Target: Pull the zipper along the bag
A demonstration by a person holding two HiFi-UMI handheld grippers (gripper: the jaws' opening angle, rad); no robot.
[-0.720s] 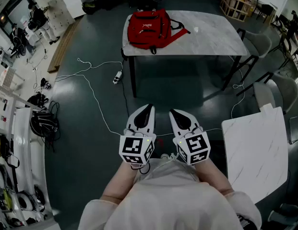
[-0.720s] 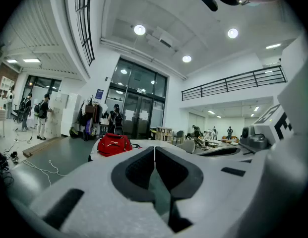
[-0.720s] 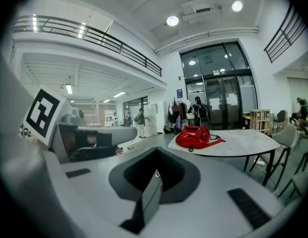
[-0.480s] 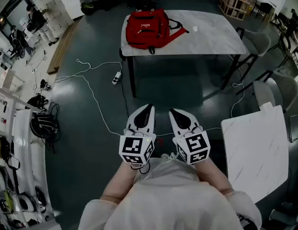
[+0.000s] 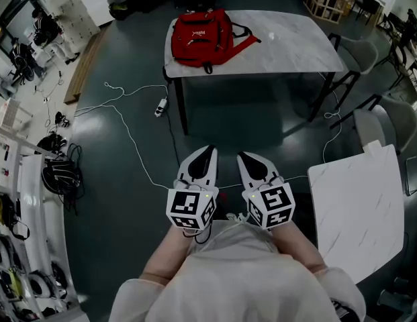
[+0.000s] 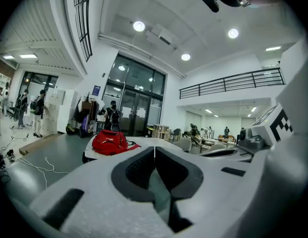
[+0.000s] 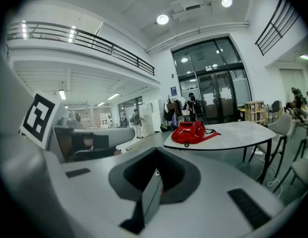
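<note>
A red backpack (image 5: 198,37) lies on the left end of a white marble table (image 5: 289,45) far ahead; it also shows small in the left gripper view as the red backpack (image 6: 109,142) and in the right gripper view as the red backpack (image 7: 191,132). Its zipper is too small to make out. My left gripper (image 5: 205,152) and right gripper (image 5: 243,157) are held side by side close to my body, well short of the table. Both are shut with nothing between the jaws.
A second white table (image 5: 359,210) stands at my right. Grey chairs (image 5: 379,123) sit beyond it. White cables and a power strip (image 5: 160,107) trail over the dark floor at the left. Shelves with gear (image 5: 20,200) line the left wall.
The table and backpack have shifted slightly up and left in the head view as the view moved. Both grippers keep their place and stay shut.
</note>
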